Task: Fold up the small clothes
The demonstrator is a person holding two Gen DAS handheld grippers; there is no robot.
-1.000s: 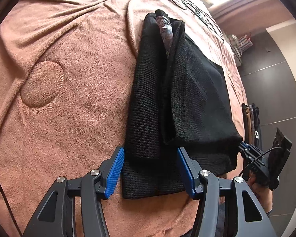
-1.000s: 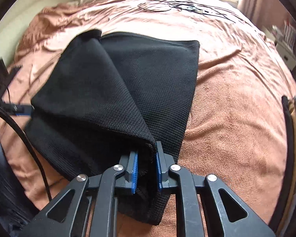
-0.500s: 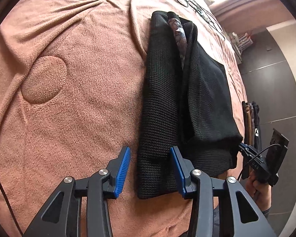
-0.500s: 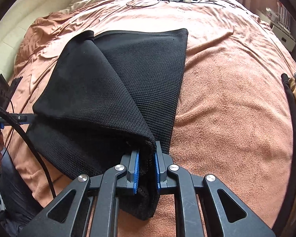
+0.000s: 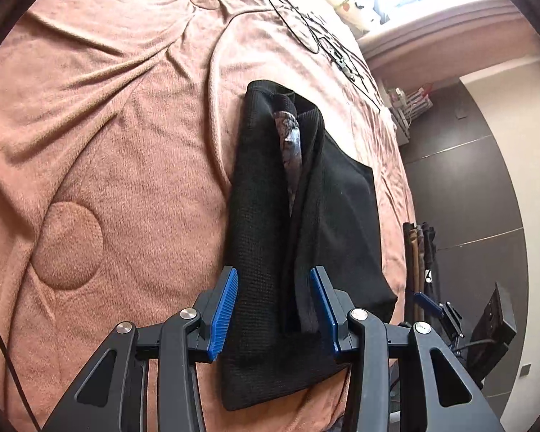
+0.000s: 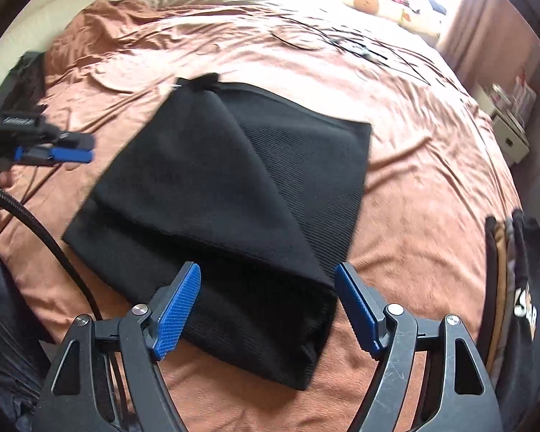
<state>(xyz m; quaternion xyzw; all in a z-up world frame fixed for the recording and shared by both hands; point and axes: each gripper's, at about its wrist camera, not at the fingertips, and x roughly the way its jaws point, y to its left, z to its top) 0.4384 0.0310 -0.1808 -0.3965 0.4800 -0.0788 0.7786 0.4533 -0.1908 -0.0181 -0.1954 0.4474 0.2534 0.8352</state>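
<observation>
A: Where does the black waffle-knit garment [image 6: 216,194] lie?

B: Half-folded on the pink terry bedspread [image 5: 126,187]. My right gripper [image 6: 268,309] is spread, empty; my left gripper [image 5: 275,313] is open astride its hem.

A: Handling?

B: Soft, light, limp, I judge; I would pinch doubled corners.
</observation>
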